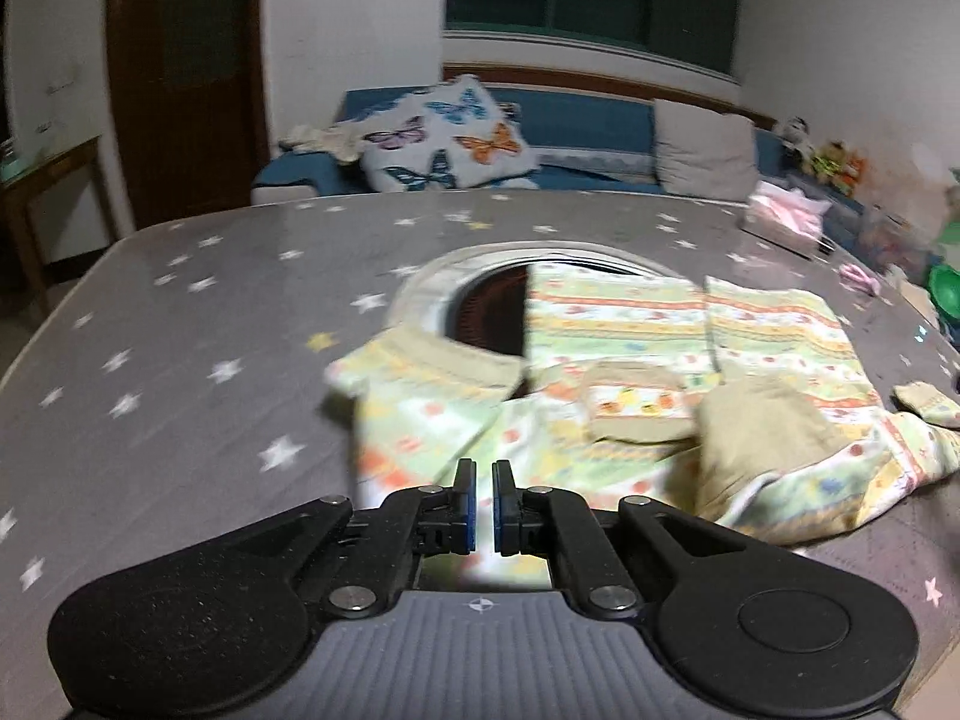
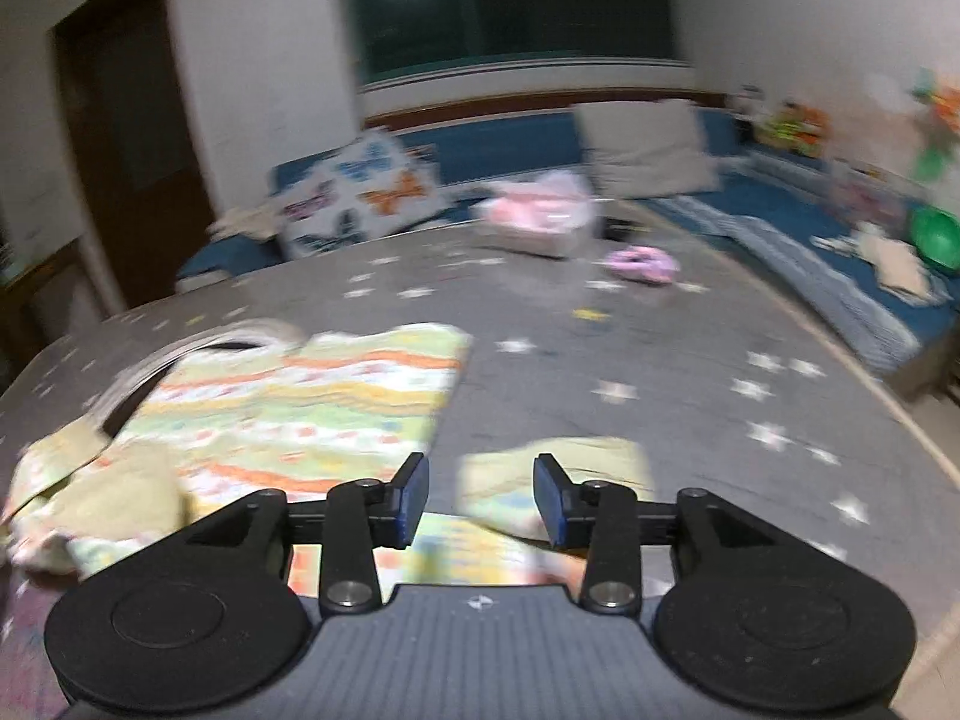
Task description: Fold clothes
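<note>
Black tongs over a rumpled garment on a star-printed tabletop.

Nearest, the left gripper (image 1: 483,495) hangs over the near edge of the patterned garment (image 1: 606,360), its blue pads almost together with only a thin gap and no cloth visibly pinched; the right gripper (image 2: 481,489) stands wide apart, gripping nothing, one tan-cuffed sleeve (image 2: 552,480) lying between its fingers. Grey star cloth covers the table (image 1: 180,312), and the garment sprawls partly folded across a round dark opening (image 1: 492,312) at its middle. Behind, from left: a dark wooden door (image 1: 180,78), a butterfly cushion (image 1: 444,138) on a blue sofa (image 1: 576,120), a grey cushion (image 1: 702,147). A box of pink things (image 2: 540,219) sits on the table's far side, its contents blurred beyond telling, a pink ring-shaped object (image 2: 642,264) beside it, and a green bowl (image 2: 936,237) cut off at right.
</note>
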Demonstrator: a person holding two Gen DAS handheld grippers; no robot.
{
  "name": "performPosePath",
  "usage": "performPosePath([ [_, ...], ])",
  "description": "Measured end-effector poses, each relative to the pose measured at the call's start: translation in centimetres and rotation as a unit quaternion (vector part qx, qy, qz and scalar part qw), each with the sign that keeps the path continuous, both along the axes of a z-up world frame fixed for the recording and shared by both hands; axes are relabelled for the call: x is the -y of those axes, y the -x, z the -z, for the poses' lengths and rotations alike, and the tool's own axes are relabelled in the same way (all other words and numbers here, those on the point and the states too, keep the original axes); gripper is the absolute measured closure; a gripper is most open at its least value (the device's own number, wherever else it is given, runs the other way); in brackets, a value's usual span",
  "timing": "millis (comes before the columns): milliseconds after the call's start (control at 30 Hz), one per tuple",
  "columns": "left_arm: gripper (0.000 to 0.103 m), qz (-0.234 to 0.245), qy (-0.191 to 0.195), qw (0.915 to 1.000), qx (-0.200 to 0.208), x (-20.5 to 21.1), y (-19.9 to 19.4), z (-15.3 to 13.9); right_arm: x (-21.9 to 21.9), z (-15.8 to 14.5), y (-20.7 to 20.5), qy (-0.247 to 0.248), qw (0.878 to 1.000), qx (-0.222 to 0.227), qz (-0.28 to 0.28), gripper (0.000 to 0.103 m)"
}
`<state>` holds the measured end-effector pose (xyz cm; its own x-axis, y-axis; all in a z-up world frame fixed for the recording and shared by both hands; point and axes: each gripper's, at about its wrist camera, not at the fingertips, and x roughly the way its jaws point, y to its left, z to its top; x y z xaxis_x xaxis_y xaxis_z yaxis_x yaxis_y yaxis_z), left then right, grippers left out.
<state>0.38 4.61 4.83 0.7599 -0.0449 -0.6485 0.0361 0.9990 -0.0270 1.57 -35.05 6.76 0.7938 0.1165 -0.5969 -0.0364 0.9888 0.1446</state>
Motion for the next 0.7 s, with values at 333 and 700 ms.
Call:
performPosePath([
  [333,0.089,0.089,0.01,0.9954,-0.034,4.7,-4.5,2.2,-8.2,1.4,-4.7,0.031,0.987,-0.038,-0.15,0.057],
  [700,0.087,0.174,0.042,0.9837,-0.015,5.1,-2.2,2.2,-12.6,2.5,-3.8,0.065,0.962,-0.062,-0.257,0.054],
])
